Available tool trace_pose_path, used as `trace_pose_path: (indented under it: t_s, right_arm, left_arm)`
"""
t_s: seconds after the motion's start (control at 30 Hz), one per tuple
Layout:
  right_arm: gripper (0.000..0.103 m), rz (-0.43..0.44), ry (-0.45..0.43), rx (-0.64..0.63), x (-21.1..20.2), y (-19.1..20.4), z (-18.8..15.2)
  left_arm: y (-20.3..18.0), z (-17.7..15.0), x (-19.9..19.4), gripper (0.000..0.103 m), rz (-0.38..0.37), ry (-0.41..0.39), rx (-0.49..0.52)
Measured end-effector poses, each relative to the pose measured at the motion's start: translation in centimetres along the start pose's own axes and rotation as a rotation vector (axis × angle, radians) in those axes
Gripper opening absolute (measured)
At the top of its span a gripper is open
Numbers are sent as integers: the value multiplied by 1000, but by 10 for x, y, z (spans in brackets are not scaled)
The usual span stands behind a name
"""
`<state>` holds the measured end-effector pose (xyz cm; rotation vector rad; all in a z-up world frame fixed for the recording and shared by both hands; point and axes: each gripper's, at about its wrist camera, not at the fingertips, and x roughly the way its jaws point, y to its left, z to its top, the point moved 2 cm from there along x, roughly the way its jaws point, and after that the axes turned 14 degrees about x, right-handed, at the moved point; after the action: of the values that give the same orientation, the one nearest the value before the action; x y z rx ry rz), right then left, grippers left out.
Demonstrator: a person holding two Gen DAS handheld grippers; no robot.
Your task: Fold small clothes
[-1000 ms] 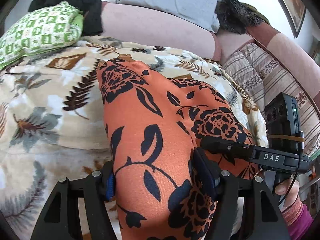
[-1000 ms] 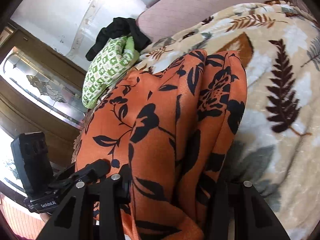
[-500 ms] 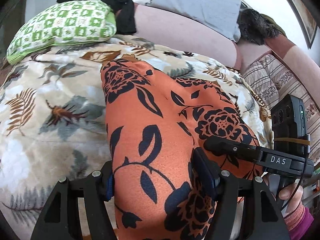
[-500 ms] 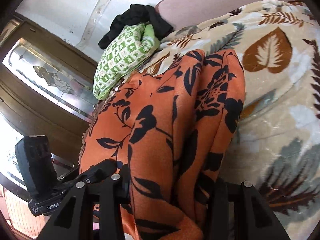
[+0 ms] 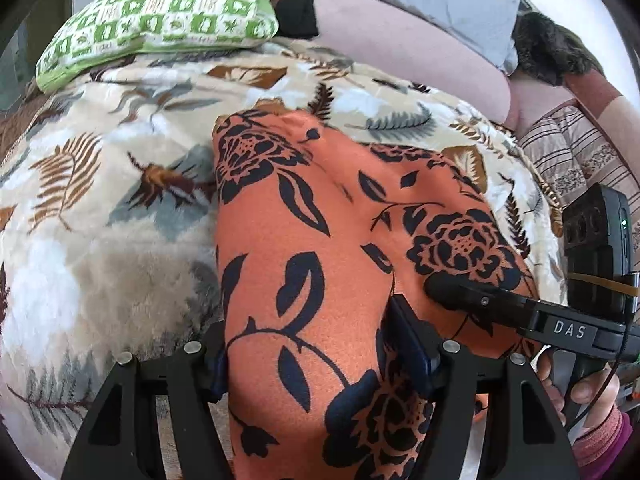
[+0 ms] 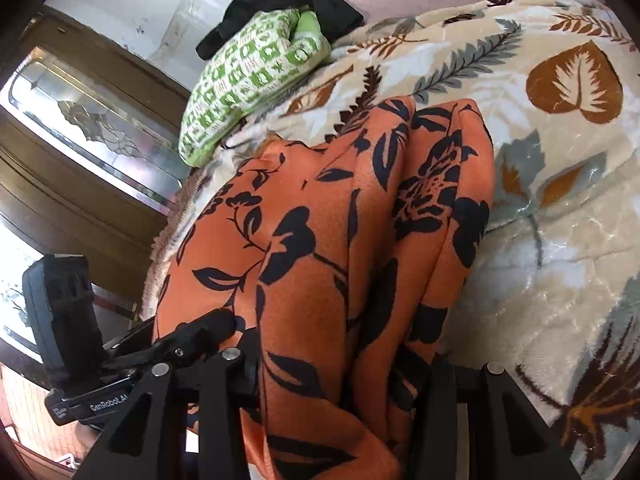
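Orange flowered cloth (image 5: pixel 304 264) is clamped as a bunched edge in both the left gripper (image 5: pixel 316 354) and the right gripper (image 6: pixel 340 376), probably so it can be laid flat over the leaf-patterned blanket (image 5: pixel 100 200) for folding.

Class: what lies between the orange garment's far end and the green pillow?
Only bare leaf-print blanket separates garment and pillow, shown in both views.

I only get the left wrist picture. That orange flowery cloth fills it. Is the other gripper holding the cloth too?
Observer: Yes, the right gripper is shut on the orange cloth, bunched into folds between its fingers.
Operator: What's beyond the bed on that side?
Observer: A dark wooden frame with patterned glass, left of the green pillow.
Operator: Any leaf I can't see?
Observer: A big brown heart-shaped leaf on the blanket, right of the cloth.
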<state>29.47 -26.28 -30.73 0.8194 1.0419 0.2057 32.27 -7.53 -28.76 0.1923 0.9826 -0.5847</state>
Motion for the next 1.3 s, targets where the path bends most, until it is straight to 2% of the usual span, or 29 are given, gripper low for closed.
trace_pose_path:
  t_s: [0.07,0.27,0.4,0.5,0.57,0.67,0.77,0.83,0.93,1.0,1.03,1.17,1.23,1.3]
  right_arm:
    - [47,-17,10,11,3,-4,2]
    - [58,-57,26,36,5,-7,7]
    - [60,-87,-9,20,-12,-9,8]
    - [60,-106,-70,-4,-32,-7,9]
    - [61,-130,-123,-38,-44,-1,8]
    - [61,-183,-262,-118,-65,12,5]
    - [60,-112,-380,-204,-83,32,0]
    - [59,-65,-414,-246,-86,45,0]
    - [41,-27,-358,-210,-68,53,11]
    - [41,-19,-288,-127,-49,46,23]
    - [41,-28,-252,-101,-40,40,26]
    - [39,-129,-68,47,4,0,28]
    - [38,-81,-53,79,3,-10,30]
    - [38,-84,-59,73,-3,-8,28]
  left_arm:
    - [0,-2,1,71,8,9,-3]
    - [0,-3,0,71,13,21,-17]
    - [2,-3,-8,71,23,19,-45]
    - [2,-2,-18,71,65,-2,-46]
    - [2,1,-29,71,133,-35,-33]
    - [1,8,-45,71,229,-101,-9]
    - [3,17,-51,71,261,-149,-13]
    - [1,25,-42,71,258,-146,-2]
    - [2,33,-18,71,244,-88,-2]
    - [7,34,1,71,230,-27,-17]
    - [8,34,10,71,247,-4,-20]
    - [10,26,28,77,261,47,7]
    - [15,23,31,79,237,48,-21]
    - [26,19,29,79,179,42,-92]
